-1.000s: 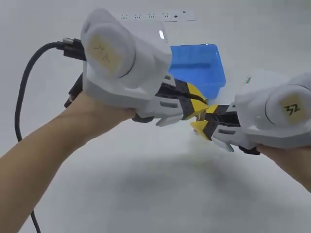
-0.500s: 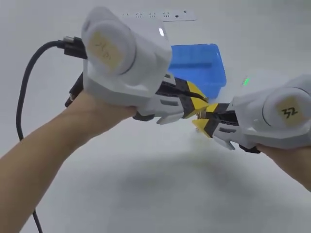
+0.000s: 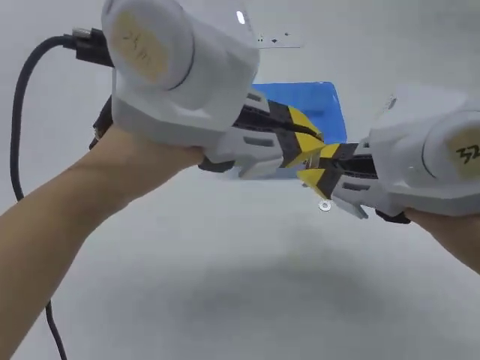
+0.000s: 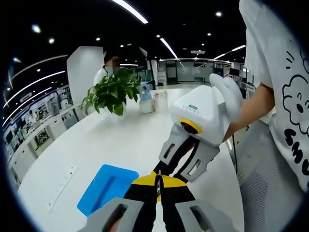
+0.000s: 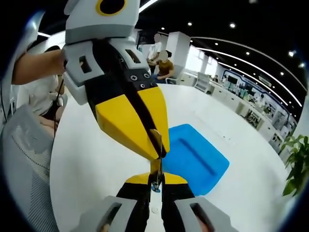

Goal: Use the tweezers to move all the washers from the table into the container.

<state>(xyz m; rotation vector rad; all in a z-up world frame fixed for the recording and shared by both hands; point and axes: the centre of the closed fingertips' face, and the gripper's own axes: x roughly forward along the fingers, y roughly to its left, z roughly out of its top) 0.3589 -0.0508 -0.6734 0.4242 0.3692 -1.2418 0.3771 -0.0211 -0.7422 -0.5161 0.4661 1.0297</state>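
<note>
Where my two tools meet tip to tip, the left gripper (image 3: 313, 145) and the right gripper (image 3: 309, 180) each have their jaws pressed together on the tweezers (image 5: 155, 166), a thin metal strip bridging them above the table (image 3: 225, 285). One washer (image 3: 325, 205) lies on the table just under the right gripper's tip, near the blue container (image 3: 330, 112), whose floor looks bare in the right gripper view. My judgement: barely begun, with no washer lifted yet and at least that one left to move.
</note>
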